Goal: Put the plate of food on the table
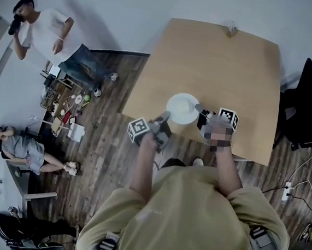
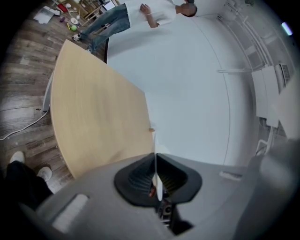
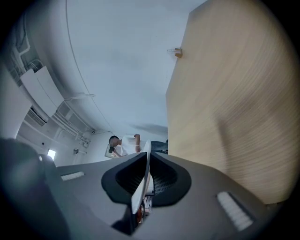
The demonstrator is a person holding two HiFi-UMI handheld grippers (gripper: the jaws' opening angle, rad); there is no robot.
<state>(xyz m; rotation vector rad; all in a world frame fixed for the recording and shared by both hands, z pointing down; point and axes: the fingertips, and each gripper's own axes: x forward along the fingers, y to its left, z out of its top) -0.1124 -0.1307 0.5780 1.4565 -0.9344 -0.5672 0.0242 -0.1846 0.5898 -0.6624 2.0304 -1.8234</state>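
A round white plate (image 1: 183, 108) is over the near edge of the light wooden table (image 1: 217, 61), held from both sides. My left gripper (image 1: 165, 116) is shut on its left rim, my right gripper (image 1: 200, 108) on its right rim. In the left gripper view the rim (image 2: 155, 174) shows edge-on as a thin white line between the shut jaws of the left gripper (image 2: 155, 161). The right gripper view shows the rim (image 3: 142, 185) clamped in the right gripper (image 3: 147, 161). I cannot make out the food, nor tell whether the plate touches the table.
A small object (image 1: 231, 29) stands at the table's far edge. A black chair with dark clothes (image 1: 309, 103) is to the right, and a power strip (image 1: 288, 190) lies on the floor. On the left are a standing person (image 1: 44, 31), a seated person (image 1: 24, 150) and floor clutter (image 1: 64, 104).
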